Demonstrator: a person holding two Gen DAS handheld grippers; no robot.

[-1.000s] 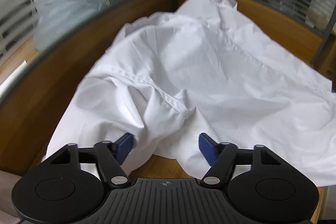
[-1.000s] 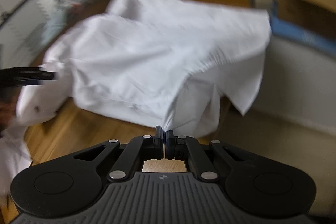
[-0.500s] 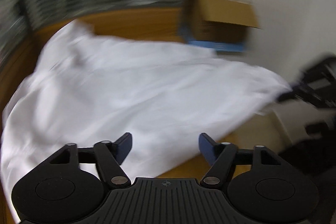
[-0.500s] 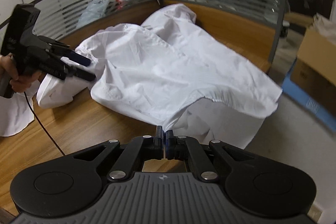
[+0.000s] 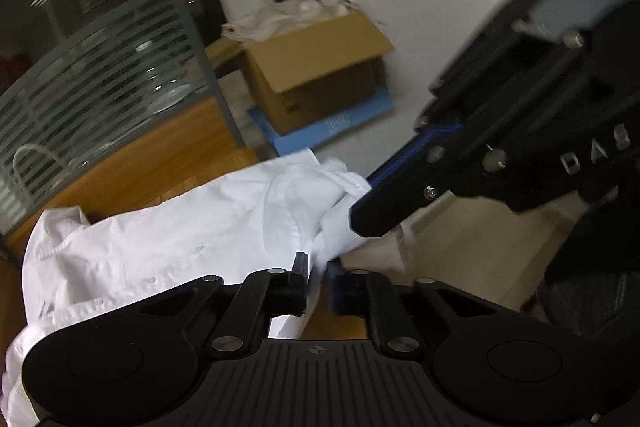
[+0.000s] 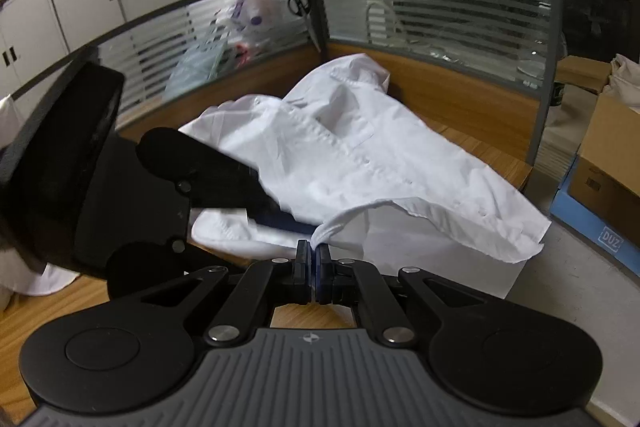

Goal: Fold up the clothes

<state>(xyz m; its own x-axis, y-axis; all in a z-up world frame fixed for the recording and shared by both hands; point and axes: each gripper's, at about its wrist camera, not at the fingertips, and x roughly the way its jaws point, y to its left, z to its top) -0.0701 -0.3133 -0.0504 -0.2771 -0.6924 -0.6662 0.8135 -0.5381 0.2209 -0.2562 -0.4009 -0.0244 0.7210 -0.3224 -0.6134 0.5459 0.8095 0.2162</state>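
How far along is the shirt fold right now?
Done: the white shirt lies spread, button placket up, on the wooden desk. In hand: the right gripper is shut on the hem edge, and the left gripper is nearly closed around the cloth beside it. Left: no fold is visible yet; sleeves and body all remain unfolded.

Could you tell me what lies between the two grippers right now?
In both wrist views, only the white shirt's hem spans between the left gripper and right gripper.

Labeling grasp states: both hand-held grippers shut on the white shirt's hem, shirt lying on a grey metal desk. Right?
Not quite: the desk is wooden, as the right wrist view shows. The left hand-held gripper and right hand-held gripper are both shut on the white shirt.
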